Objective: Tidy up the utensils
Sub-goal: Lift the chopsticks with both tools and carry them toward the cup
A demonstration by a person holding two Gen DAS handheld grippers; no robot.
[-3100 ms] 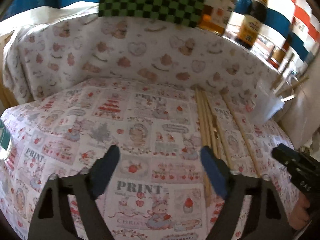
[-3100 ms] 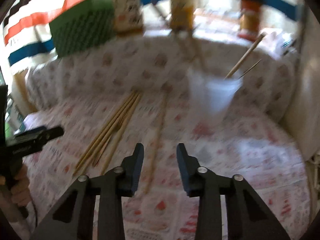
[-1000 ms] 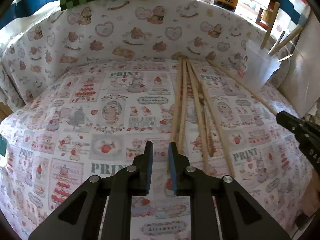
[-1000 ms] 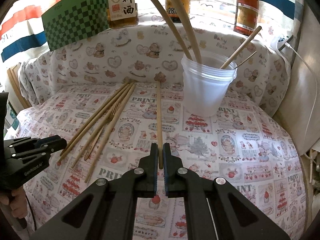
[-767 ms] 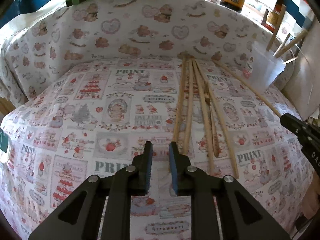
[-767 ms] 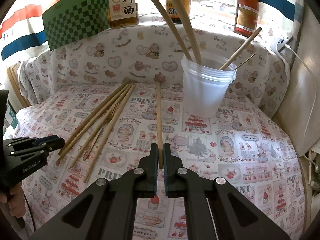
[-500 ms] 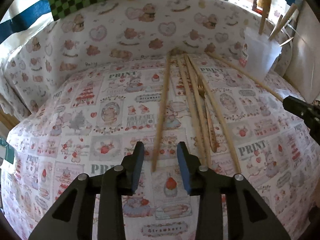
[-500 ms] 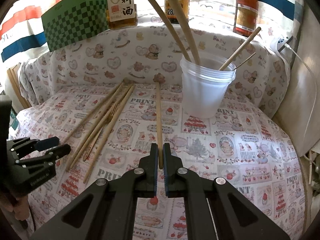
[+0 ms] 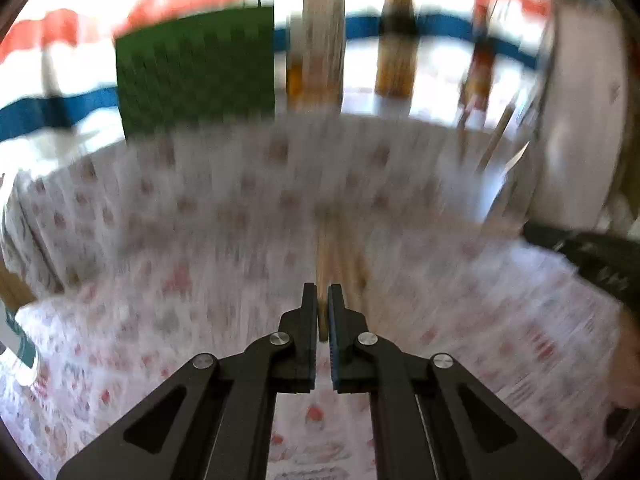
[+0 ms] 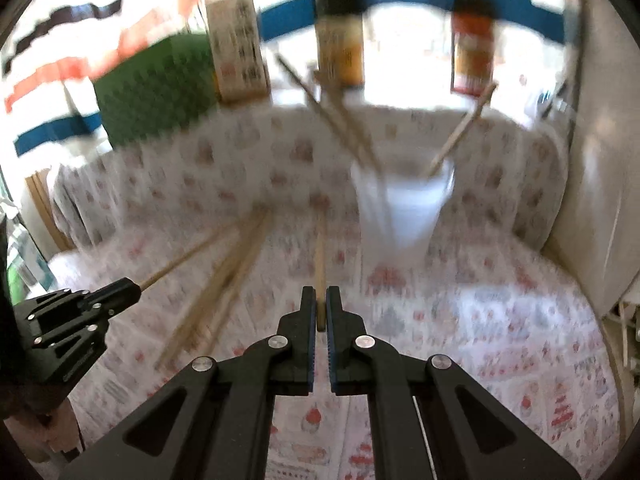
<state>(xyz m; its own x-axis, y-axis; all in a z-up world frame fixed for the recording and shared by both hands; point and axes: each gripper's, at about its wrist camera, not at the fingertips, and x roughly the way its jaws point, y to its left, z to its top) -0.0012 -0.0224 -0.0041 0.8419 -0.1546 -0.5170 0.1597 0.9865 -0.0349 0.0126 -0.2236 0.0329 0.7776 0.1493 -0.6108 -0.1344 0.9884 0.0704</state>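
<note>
The left tool (image 9: 323,312) fills the lower centre of its own view: matte black plastic linkage arms spreading toward the bottom corners, each with a triangular cut-out and round silver screws at the pivots. Its two fingers (image 9: 309,320) are narrow black bars lined with blue ribbed pads on the inner faces. The right tool (image 10: 321,310) has the same build and colours in its own view, with silver screws and blue-edged pads. At the lower left of the right wrist view, the other black tool body shows small screws, with bare skin of the left hand (image 10: 60,432) beneath it.
</note>
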